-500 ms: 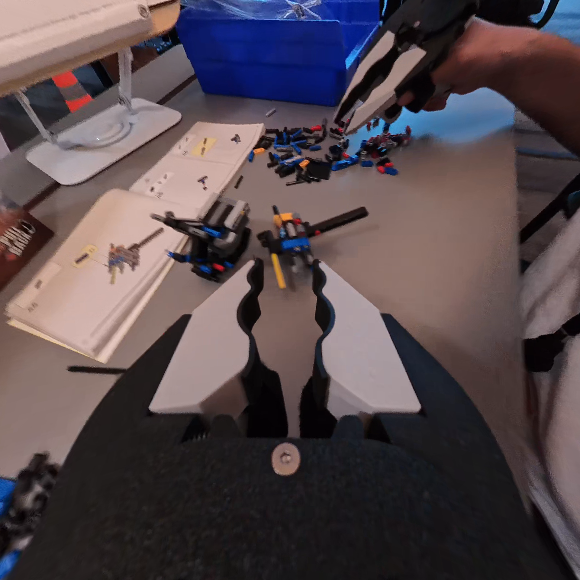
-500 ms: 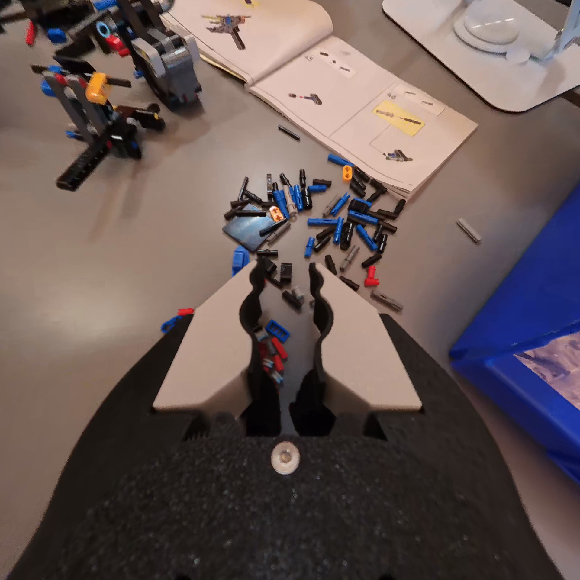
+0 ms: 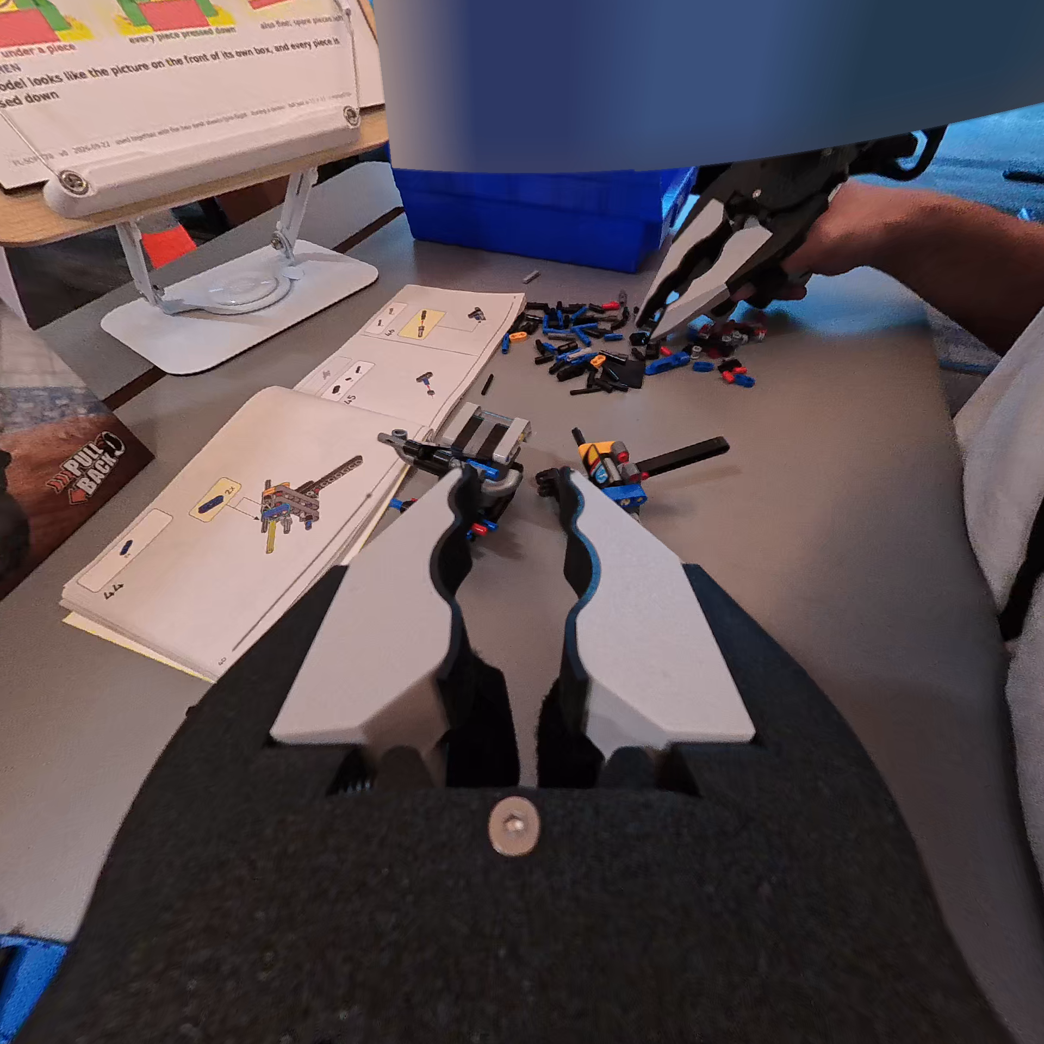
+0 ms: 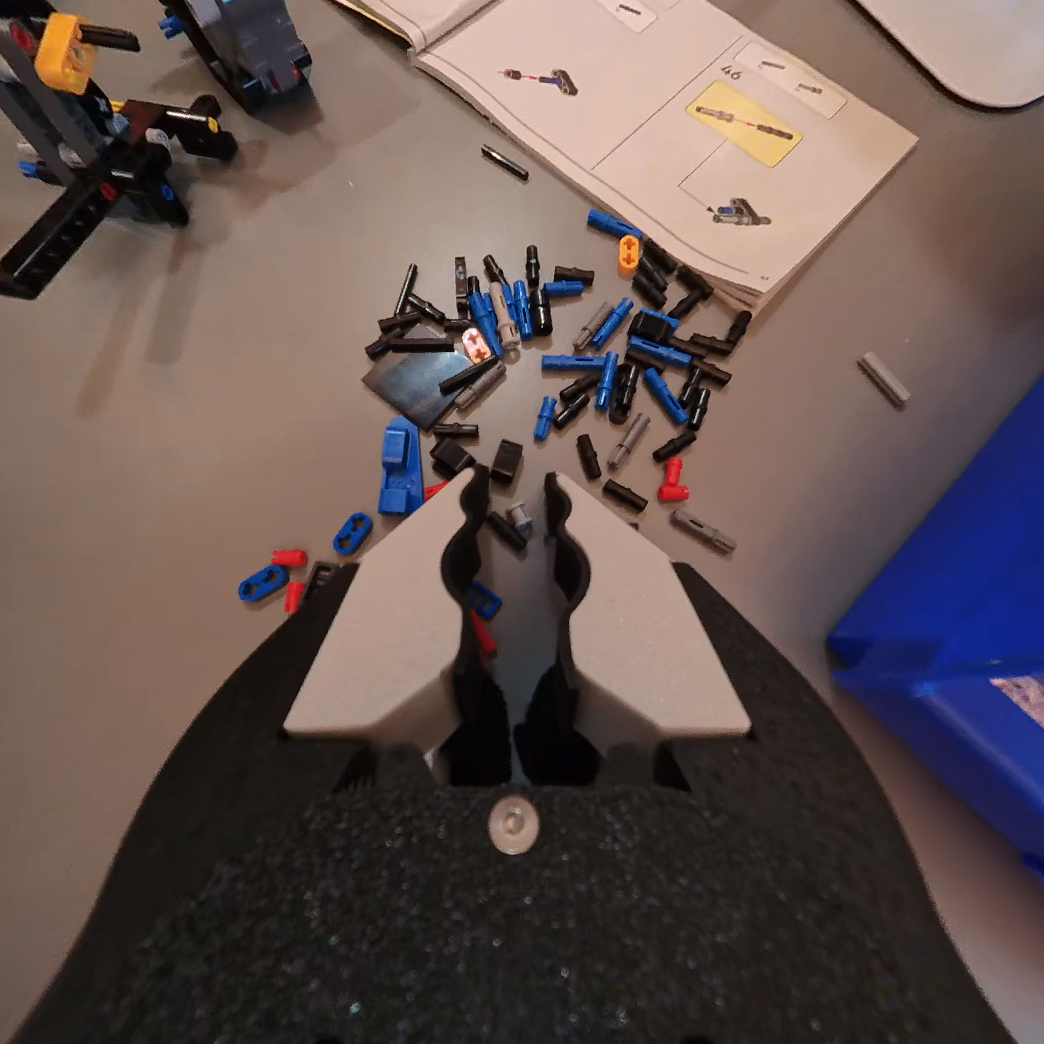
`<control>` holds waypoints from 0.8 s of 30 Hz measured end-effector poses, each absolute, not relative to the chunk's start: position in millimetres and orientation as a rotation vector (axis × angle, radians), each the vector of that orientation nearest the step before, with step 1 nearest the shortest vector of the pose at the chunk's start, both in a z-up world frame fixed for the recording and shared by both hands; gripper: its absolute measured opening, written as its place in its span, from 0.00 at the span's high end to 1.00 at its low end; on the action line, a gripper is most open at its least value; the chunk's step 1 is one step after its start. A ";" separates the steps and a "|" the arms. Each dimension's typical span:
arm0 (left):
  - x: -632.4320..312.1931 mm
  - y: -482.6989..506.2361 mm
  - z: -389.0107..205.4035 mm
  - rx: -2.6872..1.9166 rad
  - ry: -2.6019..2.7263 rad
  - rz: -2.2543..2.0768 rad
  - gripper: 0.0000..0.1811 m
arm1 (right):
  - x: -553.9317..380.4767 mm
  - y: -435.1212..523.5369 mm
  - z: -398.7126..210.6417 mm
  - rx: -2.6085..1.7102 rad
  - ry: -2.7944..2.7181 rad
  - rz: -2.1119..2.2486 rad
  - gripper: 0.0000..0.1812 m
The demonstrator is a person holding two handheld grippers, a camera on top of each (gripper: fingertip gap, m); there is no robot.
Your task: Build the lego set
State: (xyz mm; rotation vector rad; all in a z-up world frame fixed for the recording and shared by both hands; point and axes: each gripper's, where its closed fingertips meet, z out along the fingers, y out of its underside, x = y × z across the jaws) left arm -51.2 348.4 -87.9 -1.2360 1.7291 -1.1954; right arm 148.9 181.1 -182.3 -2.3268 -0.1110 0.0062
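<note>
While its jaws stand apart with nothing between them, the left gripper [image 3: 513,480] hangs over the grey table [image 3: 819,565]. Just past its left fingertip sits the grey-and-black lego assembly [image 3: 480,446]; just past its right fingertip, the yellow-topped assembly with a black beam [image 3: 627,469]. Left of both lies the open instruction booklet [image 3: 271,508].

Right gripper [image 4: 511,480]: jaws parted, holding nothing, tips low over the scattered loose pieces [image 4: 565,350]. A small grey pin [image 4: 520,515] and black pin lie on the table between the fingers. Blue bin [image 4: 960,621] to its right.
</note>
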 end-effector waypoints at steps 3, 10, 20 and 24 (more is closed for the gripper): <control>-50.8 350.2 -92.4 -1.275 1.722 -1.244 0.85 | 147.3 184.6 -180.9 -2.330 -0.091 0.058 0.89; -53.5 359.3 -96.4 -1.289 1.666 -1.238 0.85 | 156.7 184.5 -170.1 -2.266 -0.053 -0.047 0.89; -47.6 361.4 -105.8 -1.333 1.653 -1.231 0.85 | 193.4 163.6 -138.2 -1.988 0.195 -0.250 0.89; -49.5 372.6 -109.8 -1.312 1.667 -1.067 0.85 | 200.5 162.3 -134.1 -1.962 0.196 -0.300 0.90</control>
